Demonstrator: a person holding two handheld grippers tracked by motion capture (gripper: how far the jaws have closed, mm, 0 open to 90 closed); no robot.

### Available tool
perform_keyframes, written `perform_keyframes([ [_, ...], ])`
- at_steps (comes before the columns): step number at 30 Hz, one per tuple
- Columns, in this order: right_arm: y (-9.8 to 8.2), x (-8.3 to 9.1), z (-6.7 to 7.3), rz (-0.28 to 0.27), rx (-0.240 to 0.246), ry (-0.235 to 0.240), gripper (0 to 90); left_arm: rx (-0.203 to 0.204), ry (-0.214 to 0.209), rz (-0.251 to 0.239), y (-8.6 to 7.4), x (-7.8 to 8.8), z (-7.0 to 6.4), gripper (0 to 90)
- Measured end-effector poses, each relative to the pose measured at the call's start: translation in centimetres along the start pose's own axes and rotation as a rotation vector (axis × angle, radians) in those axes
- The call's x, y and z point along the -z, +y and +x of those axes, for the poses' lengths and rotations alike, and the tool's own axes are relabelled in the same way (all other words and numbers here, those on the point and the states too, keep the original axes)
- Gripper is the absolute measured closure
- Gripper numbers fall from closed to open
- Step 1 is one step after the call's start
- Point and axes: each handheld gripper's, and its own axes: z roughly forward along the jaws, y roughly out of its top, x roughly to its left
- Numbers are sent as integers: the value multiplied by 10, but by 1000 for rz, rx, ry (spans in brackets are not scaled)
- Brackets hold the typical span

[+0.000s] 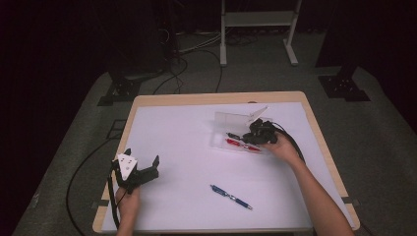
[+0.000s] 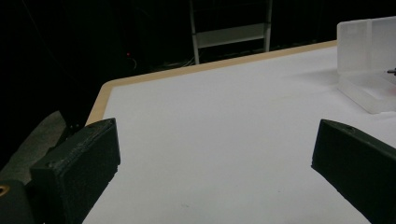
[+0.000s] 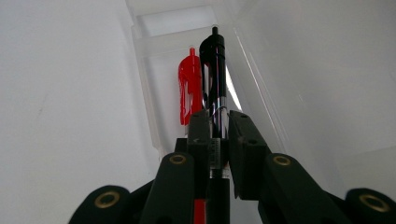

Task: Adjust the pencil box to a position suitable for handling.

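Observation:
A clear plastic pen case [image 1: 233, 129] lies open on the white table, its lid tilted up at the back. A red pen [image 1: 242, 144] lies inside it. My right gripper [image 1: 248, 136] is over the case, shut on a black pen [image 3: 214, 79] that points along the case's trough [image 3: 159, 51], beside the red pen [image 3: 190, 88]. A blue pen [image 1: 231, 196] lies loose on the table near the front edge. My left gripper [image 1: 142, 164] rests at the front left, open, nothing between its pads [image 2: 84, 163]. The case [image 2: 369, 65] sits far right in the left gripper view.
The white mat [image 1: 187, 162] covers a wood-edged table [image 1: 216, 97]. Cables trail from both grippers, and a metal stand [image 1: 258, 29] is on the floor behind the table. Dark surroundings lie beyond.

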Motion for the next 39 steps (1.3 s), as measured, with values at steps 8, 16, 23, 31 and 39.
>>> perform_keyframes([
  [8, 0, -3, 0, 5, -7, 5, 786, 2, 0, 2, 0, 0, 1, 4],
  [16, 4, -4, 0, 17, 5, 19, 763, 4, -1, 0, 0, 1, 1, 4],
  [23, 2, 1, -1, 3, -12, 31, 729, 2, 1, -1, 0, 1, 1, 3],
  [31, -1, 16, 11, -26, -14, 59, 685, 5, 2, 3, 0, 1, 0, 3],
  [39, -8, 33, 36, -60, 1, 88, 634, 5, 0, 5, 0, 1, -1, 3],
])
